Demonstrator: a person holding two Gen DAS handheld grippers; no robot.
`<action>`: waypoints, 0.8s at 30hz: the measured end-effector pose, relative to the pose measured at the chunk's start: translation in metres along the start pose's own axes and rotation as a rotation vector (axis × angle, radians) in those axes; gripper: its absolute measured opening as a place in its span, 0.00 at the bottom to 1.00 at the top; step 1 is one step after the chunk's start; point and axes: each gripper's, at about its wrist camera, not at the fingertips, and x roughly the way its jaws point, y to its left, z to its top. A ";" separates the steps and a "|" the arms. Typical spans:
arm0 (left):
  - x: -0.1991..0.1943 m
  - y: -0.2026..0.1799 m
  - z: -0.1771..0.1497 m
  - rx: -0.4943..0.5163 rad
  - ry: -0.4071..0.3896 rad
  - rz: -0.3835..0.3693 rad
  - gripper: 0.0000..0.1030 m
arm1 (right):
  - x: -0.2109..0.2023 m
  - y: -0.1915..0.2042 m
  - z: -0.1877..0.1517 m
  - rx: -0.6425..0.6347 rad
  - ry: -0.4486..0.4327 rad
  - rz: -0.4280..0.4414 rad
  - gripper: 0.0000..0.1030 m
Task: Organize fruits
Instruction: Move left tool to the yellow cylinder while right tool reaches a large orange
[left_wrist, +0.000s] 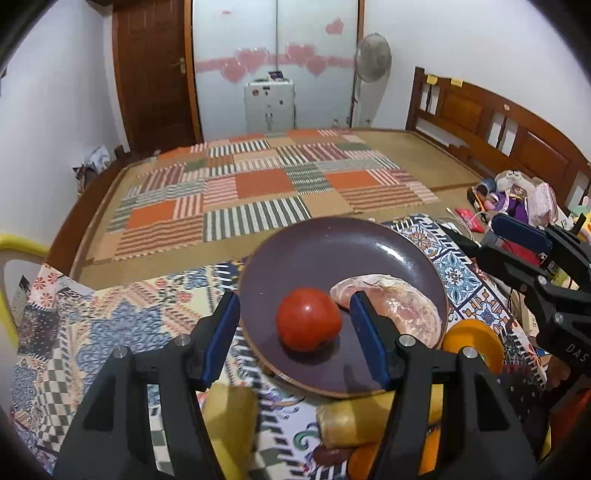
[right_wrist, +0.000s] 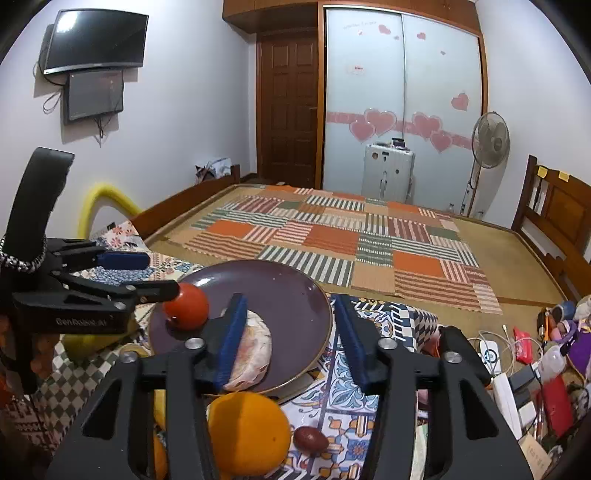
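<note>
Fruits sit partly on a purple plate (left_wrist: 325, 243): a red tomato (left_wrist: 308, 319) and a pale pink pomelo wedge (left_wrist: 402, 306) lie side by side on it. An orange (right_wrist: 247, 432) and a small dark red fruit (right_wrist: 310, 439) rest on the patterned cloth (left_wrist: 110, 332) just beside the plate. The left hand-held gripper (left_wrist: 295, 339) stands released, its pads either side of the tomato without touching. The right hand-held gripper (right_wrist: 291, 339) is also released, one pad over the wedge.
</note>
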 end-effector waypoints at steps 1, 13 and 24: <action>-0.006 0.003 -0.002 -0.001 -0.010 0.004 0.60 | -0.003 0.001 -0.001 -0.005 -0.005 -0.004 0.48; -0.049 0.032 -0.034 -0.026 -0.029 0.043 0.60 | -0.019 0.016 -0.029 0.014 -0.003 0.013 0.55; -0.035 0.051 -0.072 -0.057 0.060 0.031 0.60 | -0.012 0.013 -0.058 0.068 0.063 0.025 0.55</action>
